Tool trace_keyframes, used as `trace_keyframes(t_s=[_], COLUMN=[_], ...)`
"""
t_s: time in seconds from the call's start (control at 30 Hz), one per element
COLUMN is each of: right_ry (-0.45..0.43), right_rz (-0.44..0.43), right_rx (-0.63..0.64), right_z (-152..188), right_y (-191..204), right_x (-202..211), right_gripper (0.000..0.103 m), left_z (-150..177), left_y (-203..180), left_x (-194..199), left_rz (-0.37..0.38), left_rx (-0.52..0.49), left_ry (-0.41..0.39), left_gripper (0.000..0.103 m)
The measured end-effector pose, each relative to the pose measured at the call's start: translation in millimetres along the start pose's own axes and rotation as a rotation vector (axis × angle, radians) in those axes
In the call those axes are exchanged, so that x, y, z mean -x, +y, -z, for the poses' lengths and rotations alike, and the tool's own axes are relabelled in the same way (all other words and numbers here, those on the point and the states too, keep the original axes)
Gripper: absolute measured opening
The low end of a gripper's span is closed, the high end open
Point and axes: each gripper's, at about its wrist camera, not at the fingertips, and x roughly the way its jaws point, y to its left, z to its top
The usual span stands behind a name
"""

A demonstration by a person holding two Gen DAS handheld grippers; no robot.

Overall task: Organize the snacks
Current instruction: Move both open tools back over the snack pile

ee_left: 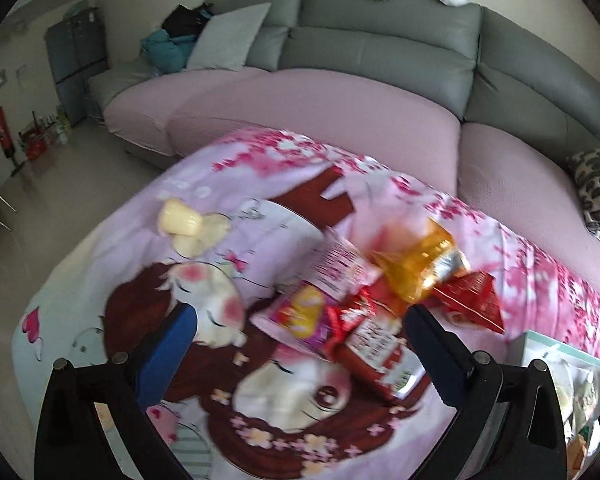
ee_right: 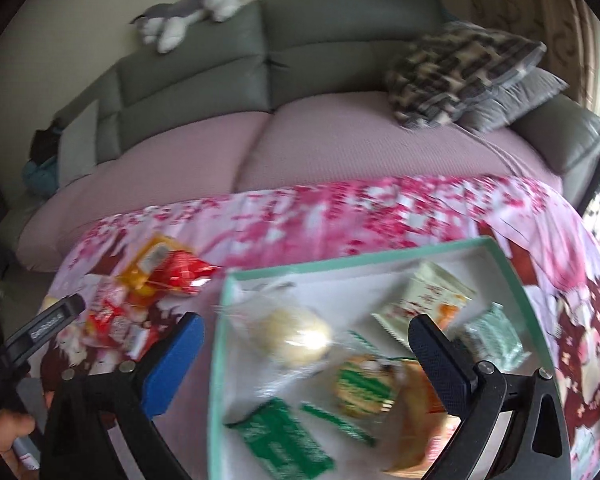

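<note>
Snacks (ee_right: 340, 376) fill the mint-rimmed box (ee_right: 356, 262), lower centre; outside it, the red packet (ee_left: 376, 356) lies diagonally. Left gripper (ee_left: 300, 356) and right gripper (ee_right: 306, 364) gape wide, empty.

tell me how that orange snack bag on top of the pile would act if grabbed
The orange snack bag looks puffy and crinkled, so it would probably squash and feel light. Its glossy film may slip between pads. It sits on top of the red packets, so lifting or pushing it could shift them.
</note>
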Motion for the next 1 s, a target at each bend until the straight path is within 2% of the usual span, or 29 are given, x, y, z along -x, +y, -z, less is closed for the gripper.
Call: trace_keyframes(t_s=[0.13, 0.3, 0.67, 1.0], right_ry=[-0.027, -0.006, 0.039, 0.078], right_rz=[-0.022, -0.073, -0.140, -0.179], right_rx=[0.033, 0.049, 0.131, 0.202], right_z=[1.3, 5.3, 22.0, 38.4], right_y=[22.6, 44.0, 93.3, 126.5], right_x=[0.6, -5.7, -21.6, -36.7], right_gripper=[0.103, 0.103, 0.103, 0.103], left_z=[-2.2, -6.6, -11.9, -15.6], left_y=[14.4, 33.3, 78.8, 107.9], left_x=[4.0, 10.0, 3.0, -7.0], left_rz=[-0.022, -0.020, -0.036, -0.070], left_rx=[0.013, 0.041, 0.108, 0.102], left_ry=[-0.036, -0.065, -0.036, 0.001], left_gripper=[0.103, 0.103, 0.103, 0.103])
